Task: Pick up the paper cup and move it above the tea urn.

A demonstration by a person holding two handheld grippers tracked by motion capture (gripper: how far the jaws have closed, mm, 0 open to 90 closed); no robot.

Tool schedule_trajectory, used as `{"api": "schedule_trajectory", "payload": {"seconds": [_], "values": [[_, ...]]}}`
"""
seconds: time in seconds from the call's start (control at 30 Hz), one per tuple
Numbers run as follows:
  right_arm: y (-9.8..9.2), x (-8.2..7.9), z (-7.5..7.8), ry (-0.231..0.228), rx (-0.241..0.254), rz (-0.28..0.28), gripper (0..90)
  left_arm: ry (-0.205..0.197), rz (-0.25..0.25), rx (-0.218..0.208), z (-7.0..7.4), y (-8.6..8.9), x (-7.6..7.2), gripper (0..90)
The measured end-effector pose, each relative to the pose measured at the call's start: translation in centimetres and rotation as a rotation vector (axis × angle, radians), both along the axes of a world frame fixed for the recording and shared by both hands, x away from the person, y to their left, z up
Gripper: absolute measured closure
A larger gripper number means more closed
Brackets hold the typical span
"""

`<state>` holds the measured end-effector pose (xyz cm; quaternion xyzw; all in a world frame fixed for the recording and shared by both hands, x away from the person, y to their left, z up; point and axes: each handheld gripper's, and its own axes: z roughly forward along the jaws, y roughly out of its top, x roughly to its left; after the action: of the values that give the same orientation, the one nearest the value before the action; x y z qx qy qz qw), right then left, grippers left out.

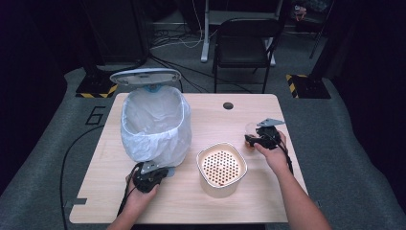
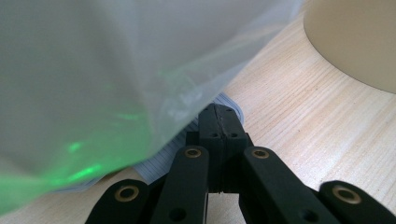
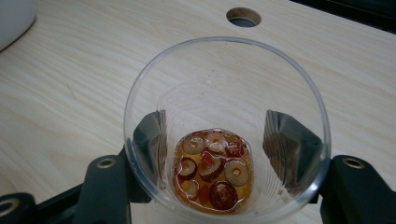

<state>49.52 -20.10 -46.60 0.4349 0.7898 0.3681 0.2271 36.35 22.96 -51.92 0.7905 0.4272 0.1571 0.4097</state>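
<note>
Near the worktop's right edge, the right gripper brackets a clear plastic cup, its jaws pressing the thin walls. The cup is light, flimsy and holds liquid with fruit slices; it wants a gentle mid-wall grip, kept upright. The left gripper is closed, empty, beside the bin liner.

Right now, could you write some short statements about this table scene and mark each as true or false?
1. The clear cup holds amber liquid with sliced fruit. True.
2. The right gripper has its jaws around the cup. True.
3. The left gripper is wide open. False: its jaws are shut.
4. The lined bin has its lid closed. False: the lid stands open.
5. The perforated container sits between both hands. True.
</note>
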Motion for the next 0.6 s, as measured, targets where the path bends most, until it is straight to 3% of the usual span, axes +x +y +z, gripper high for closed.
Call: {"api": "schedule_trajectory", "payload": {"seconds": [0.2,0.6], "values": [[0.1,-0.3,0.9,-0.017,-0.019,0.028,41.4,0.004,0.001,0.001,0.0,0.0,0.0,90.0],[0.3,-0.9,2.8,-0.032,-0.008,0.061,42.2,0.0,0.0,0.001,0.0,0.0,0.0,90.0]]}}
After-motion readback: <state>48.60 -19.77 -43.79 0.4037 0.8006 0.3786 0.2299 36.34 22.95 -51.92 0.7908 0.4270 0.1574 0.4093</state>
